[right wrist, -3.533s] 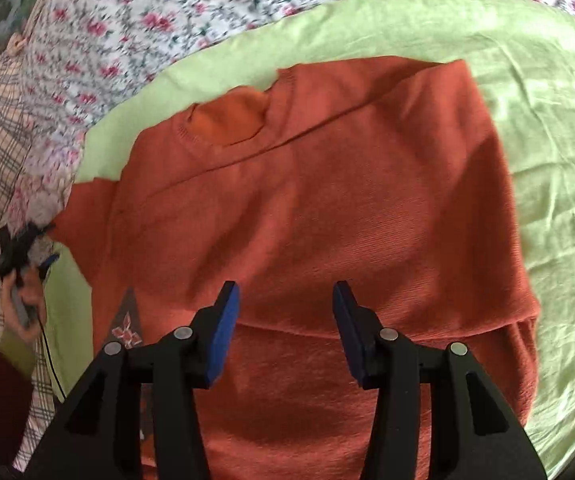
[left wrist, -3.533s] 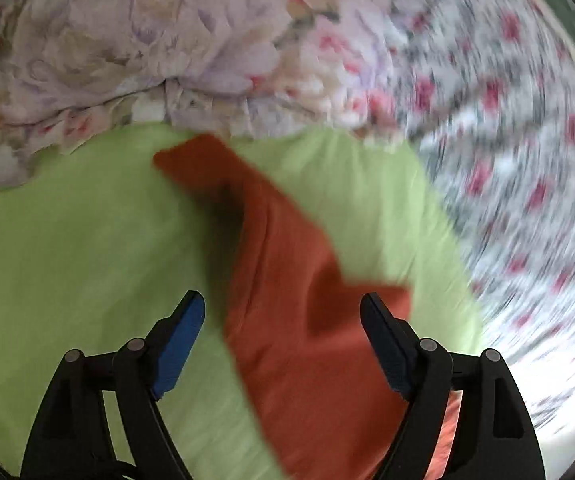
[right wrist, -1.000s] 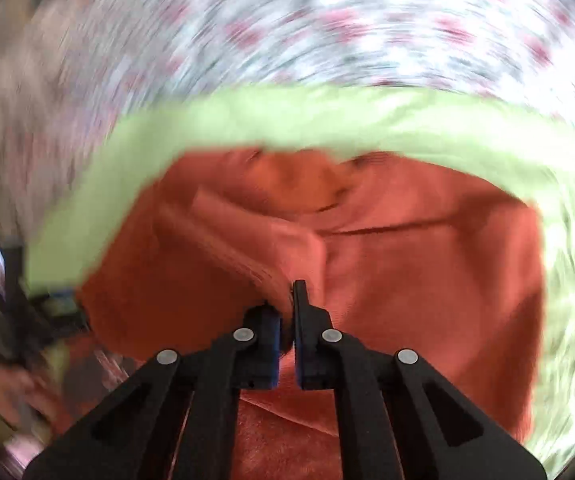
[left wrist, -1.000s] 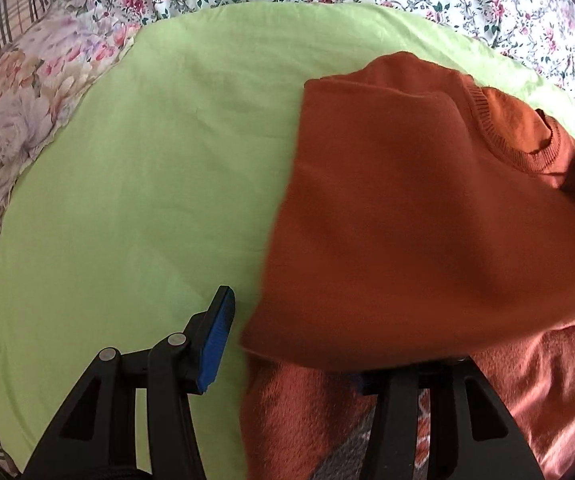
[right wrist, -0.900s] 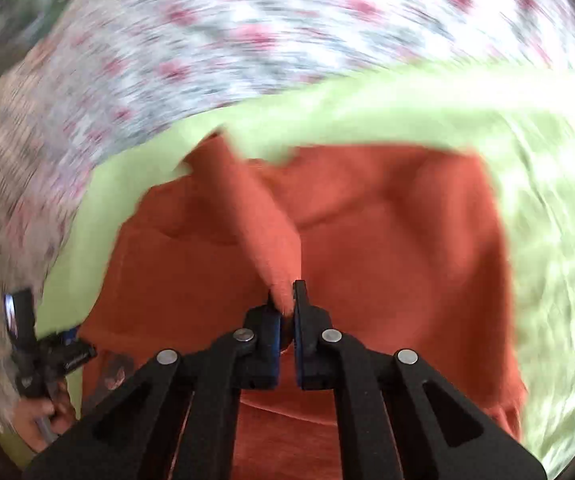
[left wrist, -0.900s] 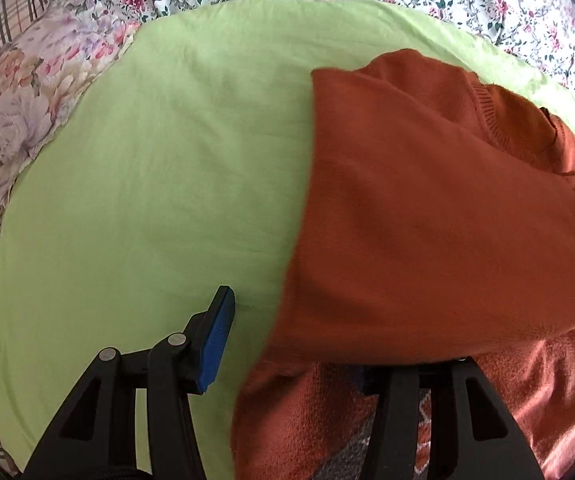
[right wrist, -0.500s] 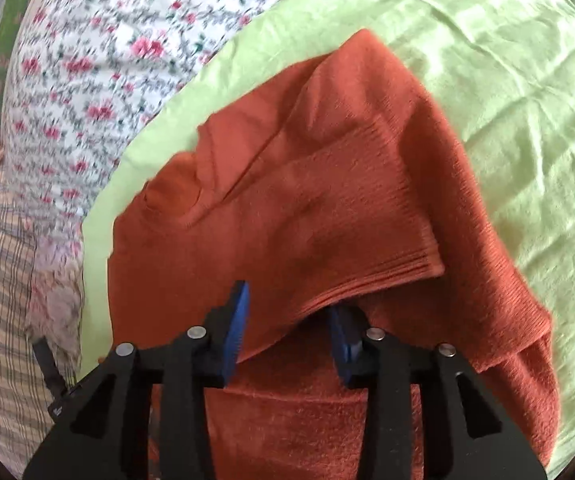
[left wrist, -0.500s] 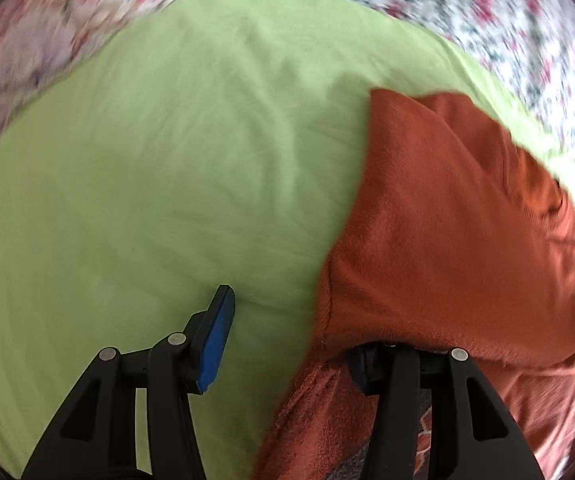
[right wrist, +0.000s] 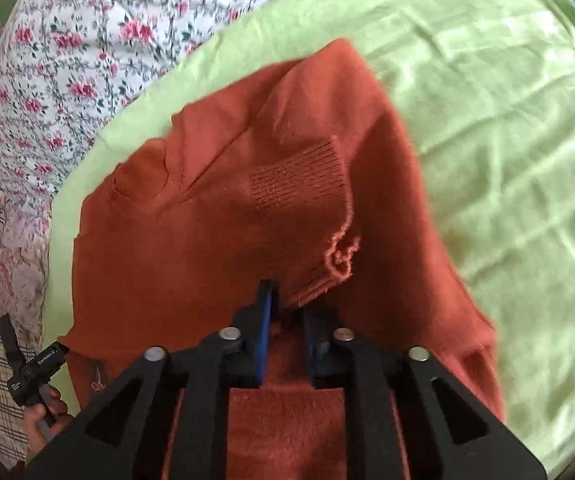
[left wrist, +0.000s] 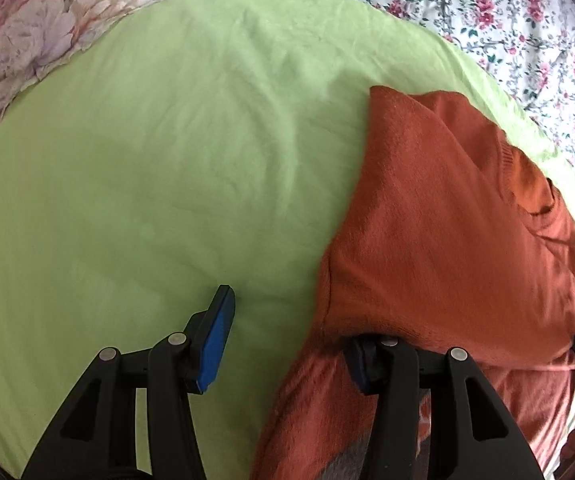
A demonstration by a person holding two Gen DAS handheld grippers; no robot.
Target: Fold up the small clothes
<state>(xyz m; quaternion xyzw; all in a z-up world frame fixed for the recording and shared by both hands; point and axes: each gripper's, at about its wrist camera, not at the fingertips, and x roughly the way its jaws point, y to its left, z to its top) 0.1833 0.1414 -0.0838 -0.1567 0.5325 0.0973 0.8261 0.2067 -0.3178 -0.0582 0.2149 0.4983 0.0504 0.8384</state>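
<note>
Though unseen from the left, ribbed cuff (right wrist: 299,184) between right claw's (right wrist: 287,296) narrow, closing jaws — left claw (left wrist: 289,320) wide astride sweater (left wrist: 447,240) edge.

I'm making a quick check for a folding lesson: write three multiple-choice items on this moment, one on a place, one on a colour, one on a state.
1. What does the sweater lie on?
A. green sheet
B. wooden floor
C. chair

2. What colour are the pads of the left hand-held gripper?
A. red
B. blue
C. white

3. How does the sleeve lie?
A. stretched out to the side
B. folded over the body
C. hanging off the bed

Key:
1 A, the green sheet spreads under and around it.
2 B, one pad shows blue.
3 B, its ribbed cuff rests on the sweater's front.
</note>
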